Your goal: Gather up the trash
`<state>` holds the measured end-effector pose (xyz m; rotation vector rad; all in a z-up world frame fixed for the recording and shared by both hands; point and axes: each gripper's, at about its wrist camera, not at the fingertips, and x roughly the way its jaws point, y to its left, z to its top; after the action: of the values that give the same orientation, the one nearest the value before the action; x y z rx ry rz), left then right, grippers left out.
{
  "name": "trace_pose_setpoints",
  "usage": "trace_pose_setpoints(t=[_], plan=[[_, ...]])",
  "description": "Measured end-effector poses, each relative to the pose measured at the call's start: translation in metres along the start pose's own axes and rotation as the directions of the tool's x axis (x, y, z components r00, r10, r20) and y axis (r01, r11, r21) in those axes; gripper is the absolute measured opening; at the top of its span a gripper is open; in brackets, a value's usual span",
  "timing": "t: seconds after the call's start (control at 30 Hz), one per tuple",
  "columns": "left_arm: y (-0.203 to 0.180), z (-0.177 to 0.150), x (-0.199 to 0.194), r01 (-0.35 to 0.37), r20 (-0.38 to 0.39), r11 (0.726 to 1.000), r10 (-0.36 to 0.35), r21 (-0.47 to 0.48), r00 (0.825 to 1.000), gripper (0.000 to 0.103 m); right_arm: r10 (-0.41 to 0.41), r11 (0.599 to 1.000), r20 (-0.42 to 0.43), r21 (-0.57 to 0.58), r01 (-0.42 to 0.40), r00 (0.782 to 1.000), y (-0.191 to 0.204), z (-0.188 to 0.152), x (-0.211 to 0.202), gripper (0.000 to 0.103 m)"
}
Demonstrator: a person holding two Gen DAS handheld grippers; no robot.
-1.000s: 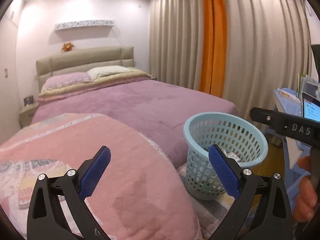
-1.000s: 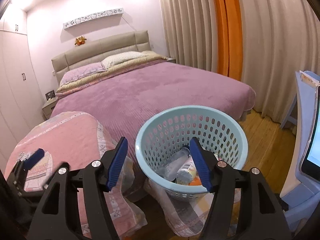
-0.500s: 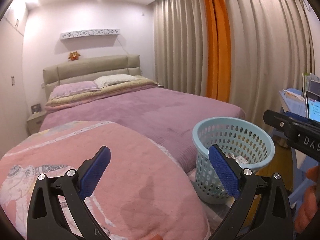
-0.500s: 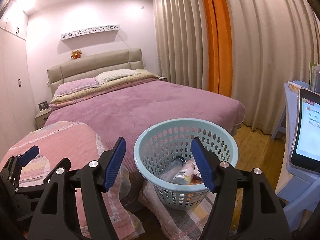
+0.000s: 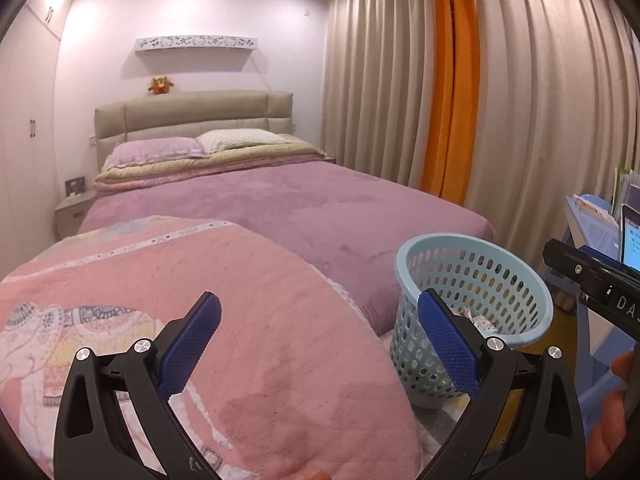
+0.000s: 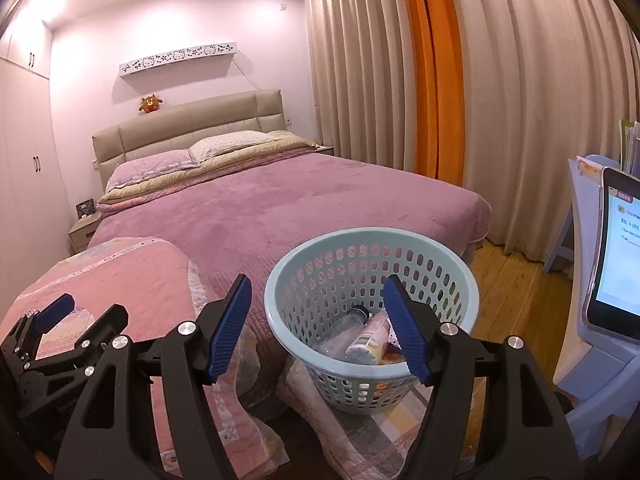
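Note:
A pale blue perforated basket (image 6: 372, 264) stands on a patterned cloth on the floor at the foot of the bed; it shows too in the left wrist view as the basket (image 5: 476, 276). Inside lie a clear plastic bottle (image 6: 340, 332), a white bottle (image 6: 370, 338) and some paper scraps (image 5: 482, 322). My right gripper (image 6: 318, 328) hangs open just in front of the basket's near rim, nothing between its blue pads. My left gripper (image 5: 318, 344) is open and empty above a pink quilt (image 5: 208, 300), left of the basket. It appears at the lower left of the right wrist view as the left gripper (image 6: 76, 316).
A bed with a purple cover (image 6: 280, 208) fills the middle. Beige and orange curtains (image 6: 440, 80) hang along the right wall. A blue child's desk (image 6: 592, 352) with a lit tablet (image 6: 616, 252) stands at the right. Wooden floor (image 6: 520, 280) lies between basket and desk.
Both views have tilted upward, so the basket sits lower in each picture and more ceiling shows. Both grippers stay open and empty.

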<state>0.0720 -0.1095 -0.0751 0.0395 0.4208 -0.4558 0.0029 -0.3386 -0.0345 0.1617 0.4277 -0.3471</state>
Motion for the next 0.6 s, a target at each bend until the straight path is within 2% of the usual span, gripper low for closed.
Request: trace_pose_setpoints(t=[0.1,0.27,0.33,0.6], plan=[[-0.0022,-0.0002,-0.0001,0.000,-0.001,1.000,0.000,0.005,1.000,0.096,0.000,1.000,-0.006,0.000,0.000,1.000,0.0022,0.0004,0.0012,0.069],[-0.0020,-0.0003,-0.0001,0.000,-0.002,1.000,0.000,0.000,1.000,0.096,-0.010,1.000,0.002,-0.024,0.010,1.000,0.0080,-0.0012,0.0004,0.069],[-0.0021,-0.0004,-0.0001,0.000,-0.001,1.000,0.000,0.004,1.000,0.096,-0.015,0.999,-0.005,-0.031,0.015,1.000,0.0095,-0.0030,0.0020,0.075],[-0.0007,-0.0006,0.0003,-0.001,-0.007,1.000,0.001,0.006,1.000,0.096,-0.016,0.999,-0.006,-0.035,0.016,1.000,0.0087,-0.0031,0.0035,0.075]])
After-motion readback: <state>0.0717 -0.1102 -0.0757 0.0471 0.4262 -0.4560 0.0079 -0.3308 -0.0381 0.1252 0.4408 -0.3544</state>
